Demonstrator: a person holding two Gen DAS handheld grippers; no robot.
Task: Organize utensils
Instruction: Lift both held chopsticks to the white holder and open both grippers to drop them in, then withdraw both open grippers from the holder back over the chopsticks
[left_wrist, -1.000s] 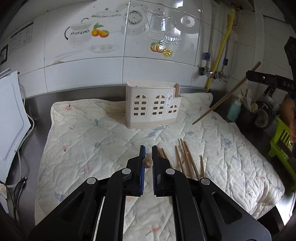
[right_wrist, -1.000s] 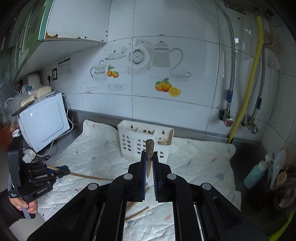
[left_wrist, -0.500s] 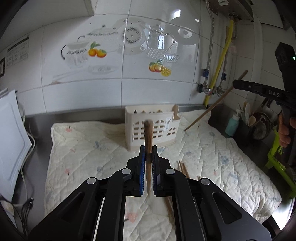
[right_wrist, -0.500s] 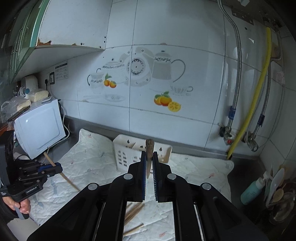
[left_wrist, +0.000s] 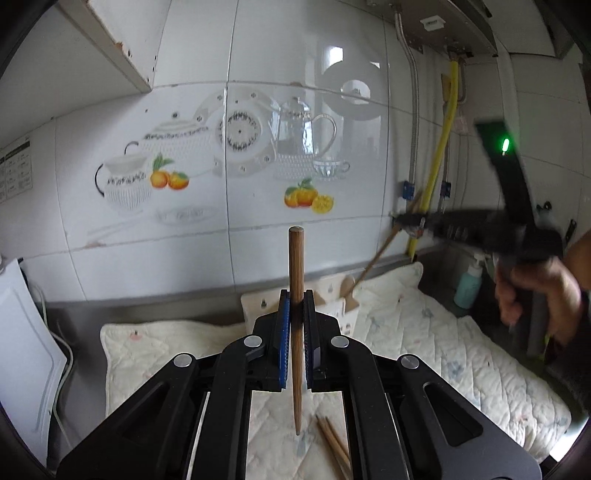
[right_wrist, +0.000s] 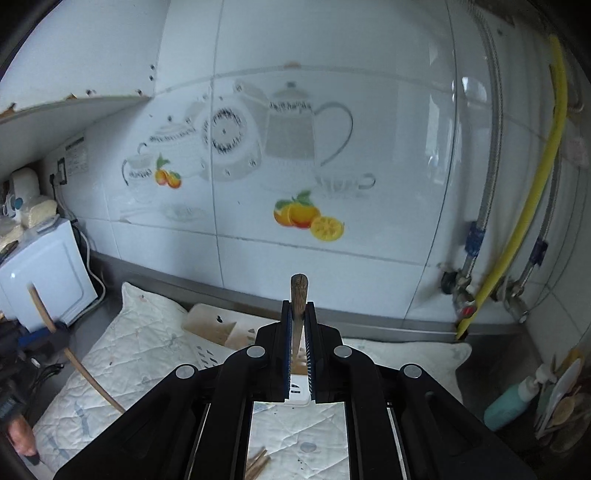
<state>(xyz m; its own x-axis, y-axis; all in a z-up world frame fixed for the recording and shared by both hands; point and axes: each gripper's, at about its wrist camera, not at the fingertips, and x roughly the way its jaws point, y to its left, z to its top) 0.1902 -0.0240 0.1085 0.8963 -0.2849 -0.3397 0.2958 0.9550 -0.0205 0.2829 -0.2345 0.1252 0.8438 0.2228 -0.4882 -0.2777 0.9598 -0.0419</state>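
In the left wrist view my left gripper (left_wrist: 295, 297) is shut on a wooden chopstick (left_wrist: 296, 258) that stands upright between the pads, its tip hanging above the quilted cloth (left_wrist: 424, 332). The cream utensil holder (left_wrist: 341, 306) shows just behind the fingers. At the right, blurred, my right gripper (left_wrist: 406, 221) holds a second chopstick (left_wrist: 373, 258) slanting down towards the holder. In the right wrist view the right gripper (right_wrist: 297, 308) is shut on that chopstick (right_wrist: 298, 290), above the holder (right_wrist: 218, 328). The left gripper (right_wrist: 55, 328) shows at the left. Loose chopsticks (left_wrist: 332, 439) lie on the cloth.
A white appliance (right_wrist: 37, 269) stands at the left end of the steel counter. A yellow hose (right_wrist: 532, 184) and metal pipes run down the tiled wall at the right. A teal bottle (right_wrist: 509, 402) and utensils stand at the far right. A person's hand (left_wrist: 535, 288) grips the right tool.
My left gripper has lifted its chopstick off the cloth and swung it upright. The right gripper has carried its chopstick closer to the wall and the holder.
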